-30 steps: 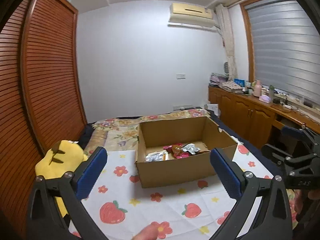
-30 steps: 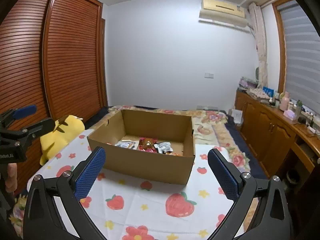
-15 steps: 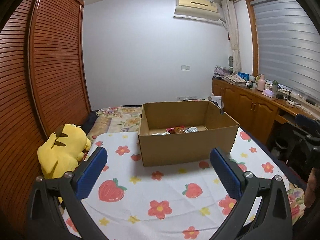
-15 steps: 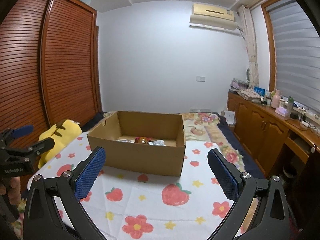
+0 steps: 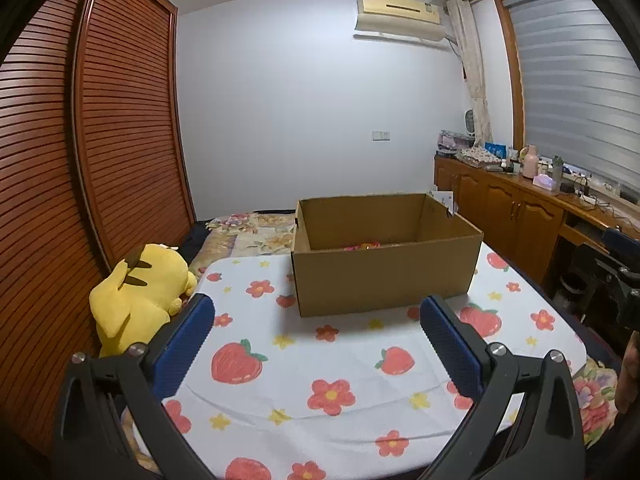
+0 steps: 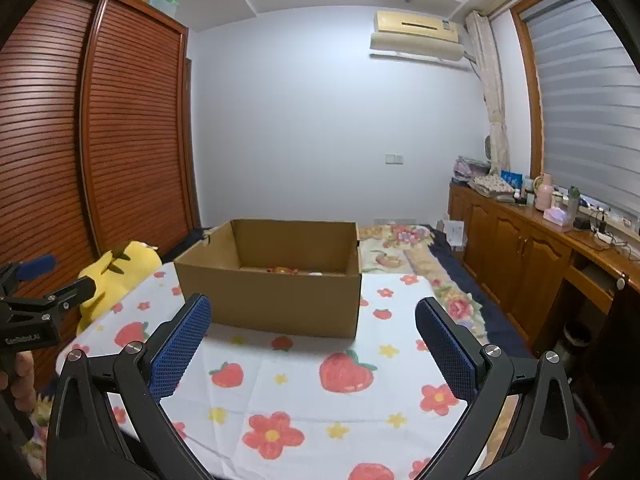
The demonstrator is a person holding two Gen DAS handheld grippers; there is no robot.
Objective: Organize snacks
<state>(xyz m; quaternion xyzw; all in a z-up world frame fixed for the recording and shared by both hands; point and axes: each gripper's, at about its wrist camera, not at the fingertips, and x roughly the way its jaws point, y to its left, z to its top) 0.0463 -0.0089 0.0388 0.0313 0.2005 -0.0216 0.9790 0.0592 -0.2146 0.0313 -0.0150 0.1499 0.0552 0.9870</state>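
Left wrist view: the left tool (image 5: pixel 316 328) is released, its blue pads (image 5: pixel 188 336) spread wide and nothing between them. Right wrist view: the right tool (image 6: pixel 312 330) is likewise spread and empty. Both hang above the near part of the worktop (image 5: pixel 360 400), well short of the box (image 5: pixel 384 268).

Change noted: a second ago both views looked down into the box from closer in, with several wrappers plainly showing on its floor. Both tools have since dropped lower and drawn back toward the near edge. The front wall of the box now hides most of the contents; only a sliver of the snacks (image 5: pixel 362 245) shows over the rim, pink and orange, resting against the far inner side. The box has not shifted on the cloth (image 6: pixel 304 392).

No loose snack is visible anywhere on the cloth in either view. The plush (image 5: pixel 140 292) lies left of the worktop, untouched.

Judgement: with all visible snacks inside the box and both tools empty and withdrawing, the task appears complete or at its closing step. Nothing further presents itself to pick up.
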